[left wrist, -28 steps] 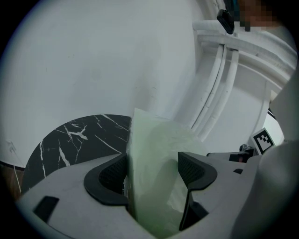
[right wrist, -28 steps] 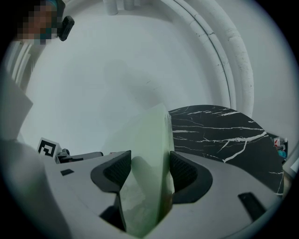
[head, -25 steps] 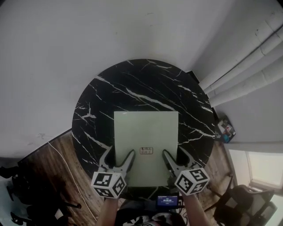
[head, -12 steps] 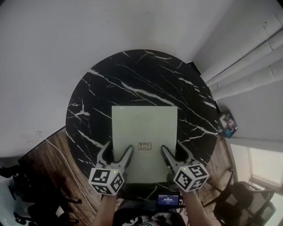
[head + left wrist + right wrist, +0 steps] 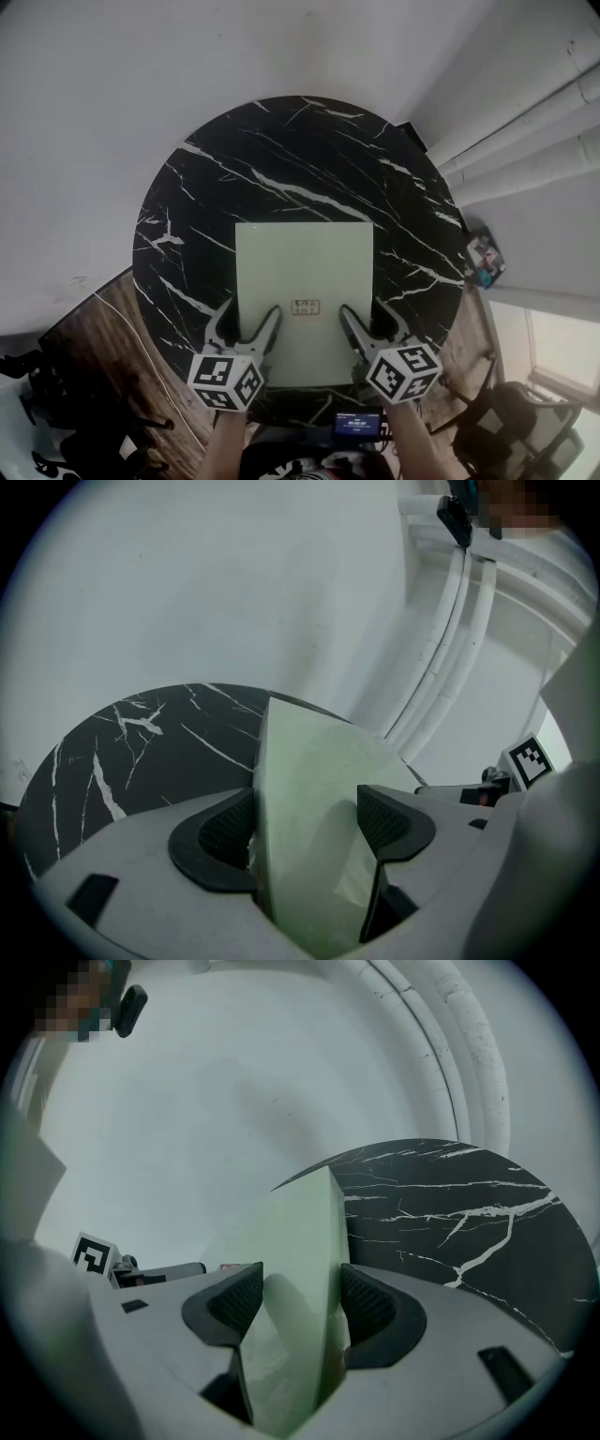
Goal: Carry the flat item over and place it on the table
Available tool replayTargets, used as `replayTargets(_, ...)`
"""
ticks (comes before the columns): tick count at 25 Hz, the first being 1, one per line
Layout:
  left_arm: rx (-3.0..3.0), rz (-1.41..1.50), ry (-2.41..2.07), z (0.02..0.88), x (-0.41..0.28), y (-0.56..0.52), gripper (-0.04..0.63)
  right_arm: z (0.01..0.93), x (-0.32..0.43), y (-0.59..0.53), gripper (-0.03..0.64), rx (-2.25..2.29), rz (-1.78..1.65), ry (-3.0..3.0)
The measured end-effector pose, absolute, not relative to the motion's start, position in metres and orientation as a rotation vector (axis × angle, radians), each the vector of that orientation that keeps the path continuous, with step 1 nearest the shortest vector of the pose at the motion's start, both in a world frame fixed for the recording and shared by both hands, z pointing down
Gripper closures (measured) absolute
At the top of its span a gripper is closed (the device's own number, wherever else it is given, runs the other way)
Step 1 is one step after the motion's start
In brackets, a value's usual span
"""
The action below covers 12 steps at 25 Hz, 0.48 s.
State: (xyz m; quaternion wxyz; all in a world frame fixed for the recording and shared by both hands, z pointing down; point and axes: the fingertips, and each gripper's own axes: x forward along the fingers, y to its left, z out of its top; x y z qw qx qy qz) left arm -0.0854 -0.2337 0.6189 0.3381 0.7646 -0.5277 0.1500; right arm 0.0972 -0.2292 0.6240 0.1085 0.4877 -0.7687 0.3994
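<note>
A pale green flat square panel (image 5: 305, 272) with a small label near its near edge lies level over the near half of a round black marble table (image 5: 281, 159). My left gripper (image 5: 248, 319) is shut on its near left corner, and my right gripper (image 5: 366, 314) is shut on its near right corner. In the left gripper view the panel (image 5: 319, 789) runs edge-on between the dark pads (image 5: 220, 832). The right gripper view shows the same panel (image 5: 291, 1241) between its pads (image 5: 366, 1307). I cannot tell whether the panel touches the tabletop.
White walls stand behind the table, with white pipes (image 5: 525, 131) running along the right. Wooden floor (image 5: 122, 328) with a thin cable lies at the left. A small coloured object (image 5: 481, 262) and a chair (image 5: 525, 431) are at the right. A small screen (image 5: 356, 424) is at my waist.
The table has grown larger in the head view and the panel reaches slightly farther over it. Both grippers keep the same hold on the near corners.
</note>
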Motion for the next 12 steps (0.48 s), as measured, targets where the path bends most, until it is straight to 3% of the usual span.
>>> replayTargets(12,1.935,0.407,-1.357,0.635,-0.086,-0.238,0.241,0.635,0.097,-0.236,0.394,1.419,1.178,-2.248)
